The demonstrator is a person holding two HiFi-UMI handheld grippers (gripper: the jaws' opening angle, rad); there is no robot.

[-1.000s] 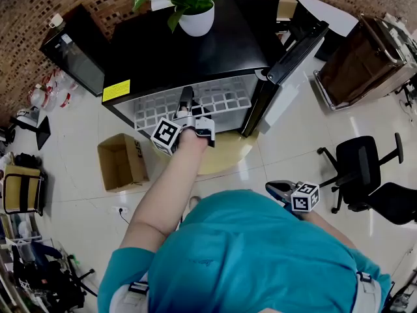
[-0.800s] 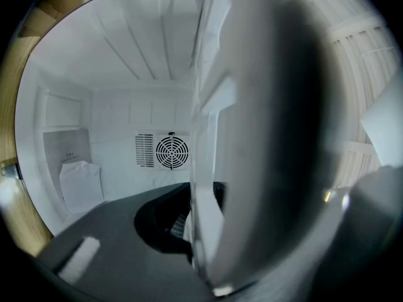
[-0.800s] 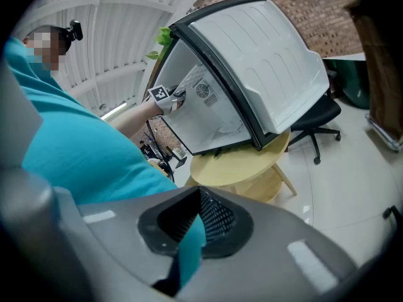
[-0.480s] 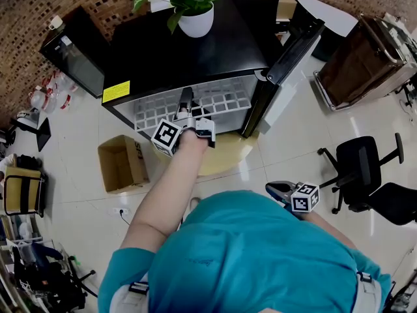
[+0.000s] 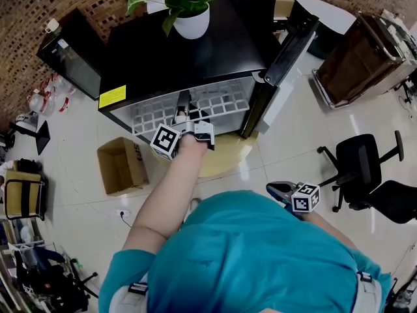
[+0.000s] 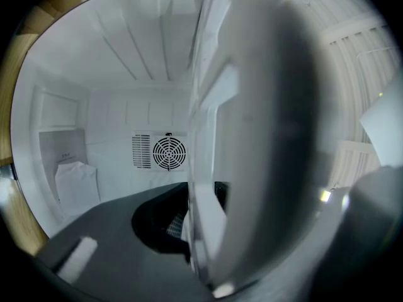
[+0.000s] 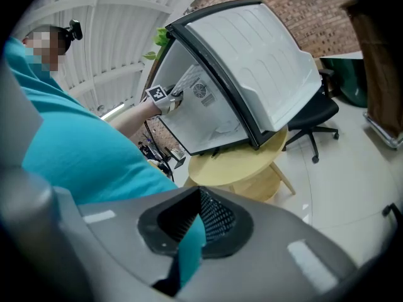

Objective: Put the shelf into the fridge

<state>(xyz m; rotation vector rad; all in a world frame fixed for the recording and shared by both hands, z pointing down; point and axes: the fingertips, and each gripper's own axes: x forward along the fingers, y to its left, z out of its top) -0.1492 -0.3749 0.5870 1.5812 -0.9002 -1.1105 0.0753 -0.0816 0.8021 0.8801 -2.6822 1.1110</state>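
A small black fridge (image 5: 182,51) stands on a round wooden table (image 5: 229,154), its door (image 5: 290,44) swung open to the right. The white grid shelf (image 5: 221,100) lies level in the fridge mouth, its front part sticking out. My left gripper (image 5: 185,111) is shut on the shelf's front edge. In the left gripper view the shelf (image 6: 208,162) runs edge-on between the jaws, with the white inside and back fan (image 6: 169,153) behind it. My right gripper (image 5: 277,189) hangs low by the person's right side, shut and holding nothing (image 7: 189,228).
A potted plant (image 5: 189,8) stands on top of the fridge. An open cardboard box (image 5: 120,165) lies on the floor to the left. A black cabinet (image 5: 68,51) is at far left, a brown case (image 5: 368,57) and a black office chair (image 5: 365,175) at right.
Almost nothing has moved. The left gripper stays on the shelf's front edge at the fridge mouth, and the right gripper stays still by the person's side.
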